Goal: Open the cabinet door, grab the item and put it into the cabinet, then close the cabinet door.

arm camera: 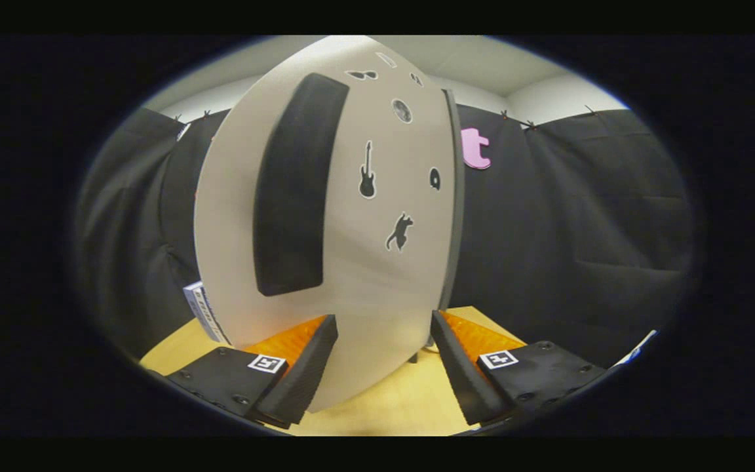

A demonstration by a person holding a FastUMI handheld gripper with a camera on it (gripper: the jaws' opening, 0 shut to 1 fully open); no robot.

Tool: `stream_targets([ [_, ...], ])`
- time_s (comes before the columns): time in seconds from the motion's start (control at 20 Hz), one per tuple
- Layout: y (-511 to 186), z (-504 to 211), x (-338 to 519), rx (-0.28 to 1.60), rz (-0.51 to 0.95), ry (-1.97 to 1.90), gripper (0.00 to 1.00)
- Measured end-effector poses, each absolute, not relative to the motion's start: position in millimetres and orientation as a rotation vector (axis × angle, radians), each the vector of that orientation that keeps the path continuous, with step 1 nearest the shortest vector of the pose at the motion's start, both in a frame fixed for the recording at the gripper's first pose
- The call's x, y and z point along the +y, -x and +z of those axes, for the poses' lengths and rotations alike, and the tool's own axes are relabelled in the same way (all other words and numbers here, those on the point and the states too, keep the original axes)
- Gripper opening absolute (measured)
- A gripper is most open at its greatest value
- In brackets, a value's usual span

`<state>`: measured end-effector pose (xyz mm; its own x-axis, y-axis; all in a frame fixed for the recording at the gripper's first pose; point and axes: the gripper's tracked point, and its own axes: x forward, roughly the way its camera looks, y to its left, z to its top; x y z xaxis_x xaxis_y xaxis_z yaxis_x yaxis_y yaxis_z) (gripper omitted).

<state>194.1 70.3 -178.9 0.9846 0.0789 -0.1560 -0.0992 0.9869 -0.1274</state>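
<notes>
Down close, the hand-held gripper (384, 367) spread wide, both fingers apart and pinching nothing. Between the two fingers, the bottom part of the cabinet door (351, 216), very near, maybe touching the left finger but too hard to tell. Under it all, the yellow wood table (404, 400). Straight ahead and a bit to the left of the middle, a long dark handle (292, 187) on the door, standing tall, its long way going up and down, well above the fingertips. To the right of the handle, small black stickers (367, 170) on the pale door: a guitar, a cat, a round one. At the right side of the door, a thin dark edge (455, 203), running up and down too. Low by the left side of the door, just beyond the left finger, a small flat thing with stripes (204, 314), maybe the item to grab, but not clear enough to be sure. Farther back, the black cloth wall (580, 229). Next move, as a guess: up and left to reach the handle, with the fingers turned to close across it, since it stands tall and not sideways
</notes>
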Motion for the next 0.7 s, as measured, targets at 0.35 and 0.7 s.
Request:
stream_targets([
  [0.35,-249,-200,117,0.193,0.122,0.159,0.97],
  [0.7,-269,-198,105,0.184,0.104,0.122,0.92],
])
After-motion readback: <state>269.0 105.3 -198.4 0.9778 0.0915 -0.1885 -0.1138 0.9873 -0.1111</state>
